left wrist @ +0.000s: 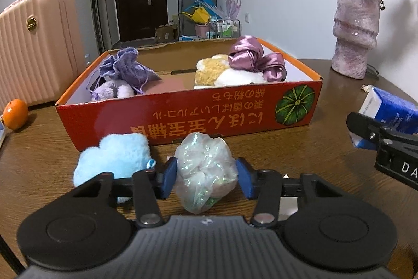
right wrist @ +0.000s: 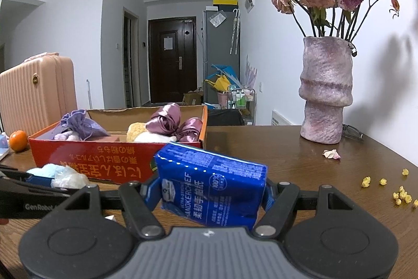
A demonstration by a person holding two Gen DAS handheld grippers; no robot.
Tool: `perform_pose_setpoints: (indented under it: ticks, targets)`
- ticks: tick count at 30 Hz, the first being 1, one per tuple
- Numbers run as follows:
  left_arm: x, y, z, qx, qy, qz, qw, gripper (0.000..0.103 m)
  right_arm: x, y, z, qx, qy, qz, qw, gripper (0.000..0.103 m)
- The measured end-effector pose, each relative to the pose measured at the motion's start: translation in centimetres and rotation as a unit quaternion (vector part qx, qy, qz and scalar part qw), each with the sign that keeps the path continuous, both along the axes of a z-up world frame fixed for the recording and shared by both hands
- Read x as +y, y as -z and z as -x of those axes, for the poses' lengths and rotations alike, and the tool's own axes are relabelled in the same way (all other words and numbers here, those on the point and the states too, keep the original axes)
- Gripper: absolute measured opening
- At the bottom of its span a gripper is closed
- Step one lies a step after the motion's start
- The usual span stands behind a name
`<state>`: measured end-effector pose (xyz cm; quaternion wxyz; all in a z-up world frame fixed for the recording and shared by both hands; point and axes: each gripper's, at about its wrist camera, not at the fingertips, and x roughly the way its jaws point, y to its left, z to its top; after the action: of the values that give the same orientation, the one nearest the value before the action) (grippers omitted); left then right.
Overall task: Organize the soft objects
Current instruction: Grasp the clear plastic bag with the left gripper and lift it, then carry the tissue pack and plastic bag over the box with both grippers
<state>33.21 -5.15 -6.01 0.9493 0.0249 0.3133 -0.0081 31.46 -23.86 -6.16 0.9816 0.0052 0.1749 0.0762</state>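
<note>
Straddling the iridescent plastic-wrapped bundle, your left gripper has its jaws spread about as wide as the bundle itself, one blue pad close against its left flank and the other just off its right; whether either pad truly presses in, you cannot tell from the left wrist view. The bundle is crinkled and shimmery, pale pink and green showing through the film, and it sits on the wooden table just in front of the red cardboard box. Right beside it, to the left, lies the fluffy light-blue plush, touching the box's front wall. Your right gripper has its jaws closed partway on the blue tissue pack, gripping it by its two short ends; the pack is tilted, its left corner raised, and appears lifted clear of the table, near the box's right front corner. Inside the box, the purple drawstring pouch rests over a lilac plush in the left part, while the shiny mauve satin bundle sits on the yellow-and-white plush in the right part. An orange lies on the table left of the box, and the pink vase of dried roses stands well apart at the far right.
</note>
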Motion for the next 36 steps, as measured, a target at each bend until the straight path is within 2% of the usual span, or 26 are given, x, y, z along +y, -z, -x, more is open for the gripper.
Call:
perform_pose_setpoints:
  ticks: [17, 36]
  targets:
    - [1.1, -2.1, 2.4, -0.053, -0.026, 0.012, 0.9982, 0.048, 1.0, -0.5, 1.4, -0.025, 0.003, 0.006, 1.000, 0.070]
    - [4.9, -5.0, 6.3, -0.102, -0.054, 0.038, 0.9926, 0.048, 4.9, -1.8, 3.7, -0.050, -0.022, -0.010, 0.998, 0.070]
